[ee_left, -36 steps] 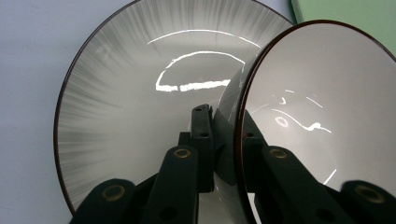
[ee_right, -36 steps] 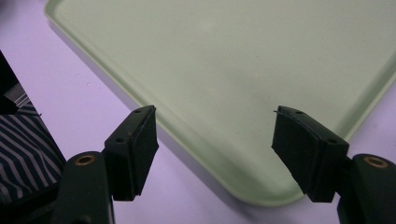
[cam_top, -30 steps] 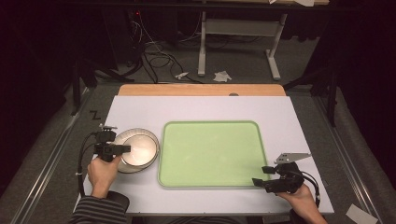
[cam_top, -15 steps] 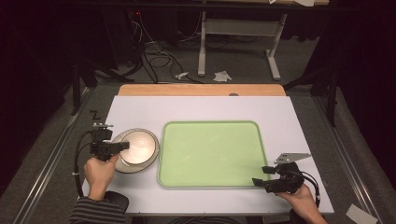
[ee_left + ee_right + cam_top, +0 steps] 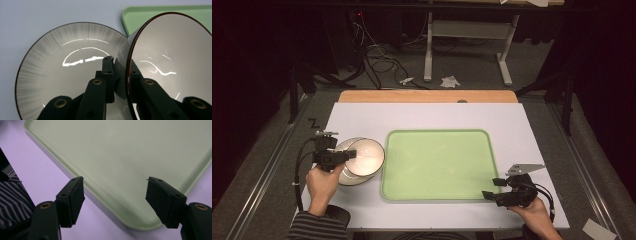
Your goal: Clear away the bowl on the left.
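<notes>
Plates at the left of the green tray [image 5: 439, 165]: two of them, grey-white with a dark rim. Upper plate [image 5: 364, 157] is clamped at its near edge by the left gripper [image 5: 343, 155] and sits tilted, its far edge towards the tray, just short of the tray's left rim. Lower plate [image 5: 346, 175] lies flat on the white table [image 5: 432, 116], left of the tray and mostly under the upper one.

Left gripper view: jaws closed tight on the rim of the upper plate [image 5: 172, 62], one jaw on each face, the plate standing nearly edge-on between them. Lower plate [image 5: 62, 72] lies behind it, streaked grey towards the rim. Corner of the tray [image 5: 140, 15] shows beyond both plates. The two plates appear to touch where their edges cross; cannot tell for certain.

Right gripper [image 5: 497, 191] sits at the tray's near right corner, held low over the table in the person's right hand [image 5: 532, 212]. Right gripper view: jaws spread wide, nothing between the pads [image 5: 75, 195], the tray's rounded corner [image 5: 140, 220] lying below the gap. A striped sleeve [image 5: 12, 200] shows at that view's left edge.

Tray surface bare.
</notes>
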